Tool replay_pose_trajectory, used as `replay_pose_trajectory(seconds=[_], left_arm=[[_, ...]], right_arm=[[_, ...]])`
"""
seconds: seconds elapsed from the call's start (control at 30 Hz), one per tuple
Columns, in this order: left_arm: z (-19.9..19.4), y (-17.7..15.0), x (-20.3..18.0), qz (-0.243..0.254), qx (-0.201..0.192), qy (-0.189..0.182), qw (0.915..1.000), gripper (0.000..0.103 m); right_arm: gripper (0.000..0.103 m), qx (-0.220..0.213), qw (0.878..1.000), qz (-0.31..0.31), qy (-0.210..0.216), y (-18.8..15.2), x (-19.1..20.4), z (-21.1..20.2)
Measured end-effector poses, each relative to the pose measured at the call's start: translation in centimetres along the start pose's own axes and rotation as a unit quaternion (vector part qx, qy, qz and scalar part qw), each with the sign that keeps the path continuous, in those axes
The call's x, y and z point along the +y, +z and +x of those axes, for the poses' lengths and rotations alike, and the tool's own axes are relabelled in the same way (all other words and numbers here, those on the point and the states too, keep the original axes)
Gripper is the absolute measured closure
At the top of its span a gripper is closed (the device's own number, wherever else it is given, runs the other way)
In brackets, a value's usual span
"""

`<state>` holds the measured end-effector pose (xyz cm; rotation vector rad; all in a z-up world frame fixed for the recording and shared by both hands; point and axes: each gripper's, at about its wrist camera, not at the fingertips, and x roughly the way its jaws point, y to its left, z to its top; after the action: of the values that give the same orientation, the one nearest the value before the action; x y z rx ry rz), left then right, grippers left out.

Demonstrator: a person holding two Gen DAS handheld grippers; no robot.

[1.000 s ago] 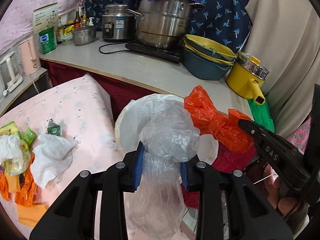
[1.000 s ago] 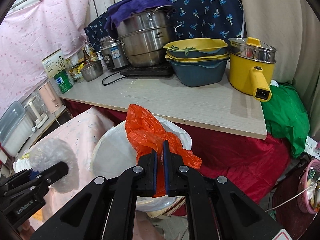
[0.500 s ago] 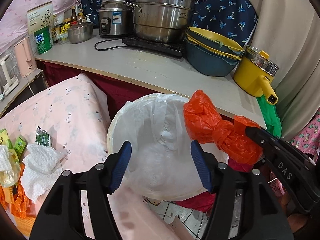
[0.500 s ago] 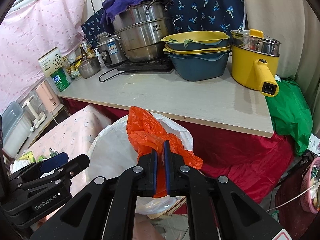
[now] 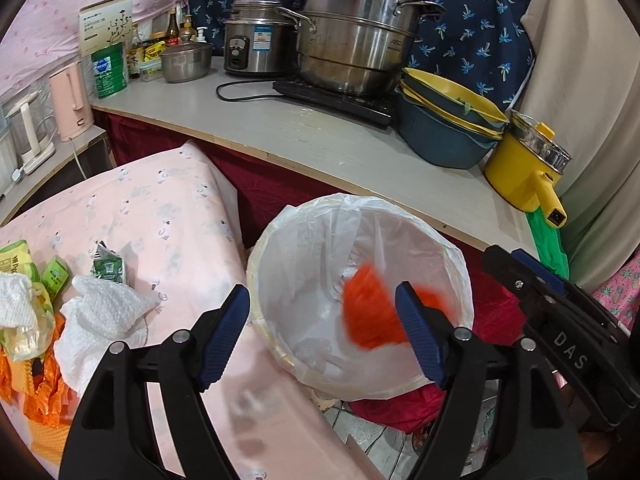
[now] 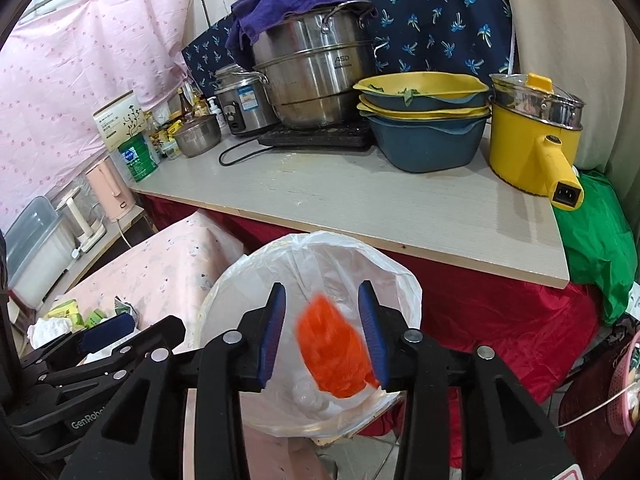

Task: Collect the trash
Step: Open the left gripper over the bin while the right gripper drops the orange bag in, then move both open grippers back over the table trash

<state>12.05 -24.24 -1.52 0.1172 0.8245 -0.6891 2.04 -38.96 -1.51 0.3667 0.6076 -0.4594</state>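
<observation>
Bin point(image 6: 224, 292): orange bag point(image 6: 336, 356) below gripper point(image 6: 322, 332)

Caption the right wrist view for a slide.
Right claw, jaws just opened, drops a blurred orange bag into the white-lined bin below the counter.

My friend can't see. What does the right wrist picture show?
An orange bag, blurred, drops between the open right claw, whose jaws have just been opening, into a white-lined bin. Behind is a counter with pots; the left claw shows at lower left.
</observation>
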Motion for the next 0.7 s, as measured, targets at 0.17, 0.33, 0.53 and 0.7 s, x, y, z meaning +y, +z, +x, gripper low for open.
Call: replay_pose_trajectory(seconds=[0.17, 0.33, 0.53, 0.7], left_arm=[[-1.1, -0.1, 1.0, -0.010, -0.009, 0.010, 0.9999, 0.032], [-2.8, -0.4, 2.5, -0.026, -0.021, 0.019, 0.9993, 0.032], [-5.2, -1.0, 4.8, -0.045, -0.037, 0.037, 0.9976, 0.032], [-7.4, -2.0, 7.5, -0.069, -0.046, 0.054, 0.9951, 0.030]], right_arm=[[0.064, -0.006, 1.000, -0.006, 0.006, 0.3, 1.0, -0.8], [0.059, -0.013, 1.000, -0.015, 0.015, 0.4, 2.5, -1.9], [0.057, -0.018, 0.999, -0.033, 0.030, 0.4, 4.8, -2.9], [0.057, -0.018, 0.997, -0.051, 0.046, -0.1, 7.4, -3.7]])
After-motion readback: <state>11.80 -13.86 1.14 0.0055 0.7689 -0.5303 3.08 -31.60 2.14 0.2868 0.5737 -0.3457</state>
